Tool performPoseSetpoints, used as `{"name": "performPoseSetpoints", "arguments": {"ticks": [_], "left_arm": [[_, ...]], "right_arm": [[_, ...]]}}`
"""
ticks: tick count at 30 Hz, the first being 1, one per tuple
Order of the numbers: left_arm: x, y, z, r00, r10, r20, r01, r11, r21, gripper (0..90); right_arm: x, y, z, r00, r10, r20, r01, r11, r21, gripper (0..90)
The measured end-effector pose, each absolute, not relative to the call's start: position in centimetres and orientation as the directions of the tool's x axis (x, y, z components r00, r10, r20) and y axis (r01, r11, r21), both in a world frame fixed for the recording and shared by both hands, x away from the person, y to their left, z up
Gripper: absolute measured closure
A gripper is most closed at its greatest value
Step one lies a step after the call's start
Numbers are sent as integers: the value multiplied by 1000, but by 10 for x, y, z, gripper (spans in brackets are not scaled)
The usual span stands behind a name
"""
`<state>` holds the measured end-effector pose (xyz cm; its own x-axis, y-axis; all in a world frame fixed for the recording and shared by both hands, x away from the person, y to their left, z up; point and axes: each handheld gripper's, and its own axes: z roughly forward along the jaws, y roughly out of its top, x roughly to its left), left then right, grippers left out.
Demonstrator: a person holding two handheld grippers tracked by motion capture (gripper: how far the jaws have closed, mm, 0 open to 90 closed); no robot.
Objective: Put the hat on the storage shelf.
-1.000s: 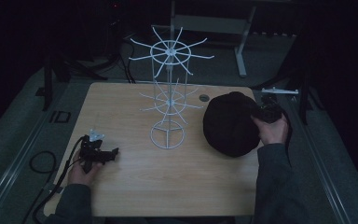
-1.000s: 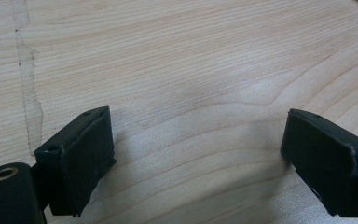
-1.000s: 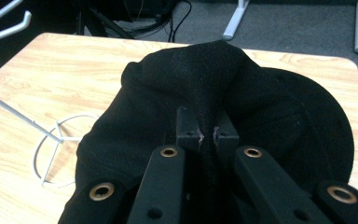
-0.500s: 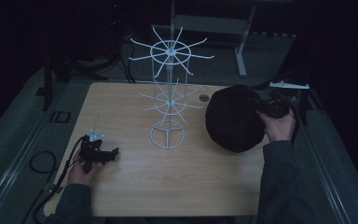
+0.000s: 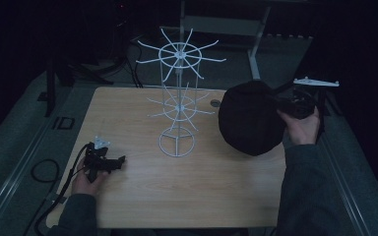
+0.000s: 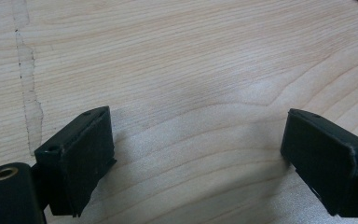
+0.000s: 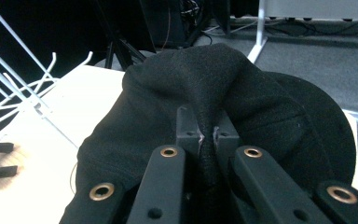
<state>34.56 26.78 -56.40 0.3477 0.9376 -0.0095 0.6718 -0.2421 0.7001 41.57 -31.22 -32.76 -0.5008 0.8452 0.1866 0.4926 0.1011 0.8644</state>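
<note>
1. One black cap (image 5: 250,118) hangs from my right gripper (image 5: 295,101) over the right end of the table (image 5: 142,196); a fold of its cloth is pinched between the jaws, which the right gripper view shows pressed together on the cap (image 7: 214,93).
2. My right hand (image 5: 300,125) holds that gripper up beside the table's right edge, with the cap's body hanging toward the rack.
3. White wire rack (image 5: 178,105) stands upright mid-table, just left of the cap, on a round base with two tiers of spokes; its prongs show at the left of the right gripper view (image 7: 23,93).
4. My left gripper (image 5: 103,161) rests low on the table near its left front, well apart from the rack, held by my left hand (image 5: 89,179).
5. Its jaws stand wide apart over bare wood (image 6: 191,84), holding nothing.
</note>
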Motion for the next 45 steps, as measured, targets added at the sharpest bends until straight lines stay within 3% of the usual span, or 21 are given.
{"name": "performPoseSetpoints", "arguments": {"ticks": [24, 45], "left_arm": [[346, 268, -564, 348, 937, -10, 672, -242, 700, 102], [347, 268, -564, 348, 937, -11, 671, -241, 701, 102]], "right_arm": [[401, -312, -265, -603, 779, 173, 406, 112, 907, 856], [381, -303, -231, -659, 729, 185, 364, 93, 927, 855]]}}
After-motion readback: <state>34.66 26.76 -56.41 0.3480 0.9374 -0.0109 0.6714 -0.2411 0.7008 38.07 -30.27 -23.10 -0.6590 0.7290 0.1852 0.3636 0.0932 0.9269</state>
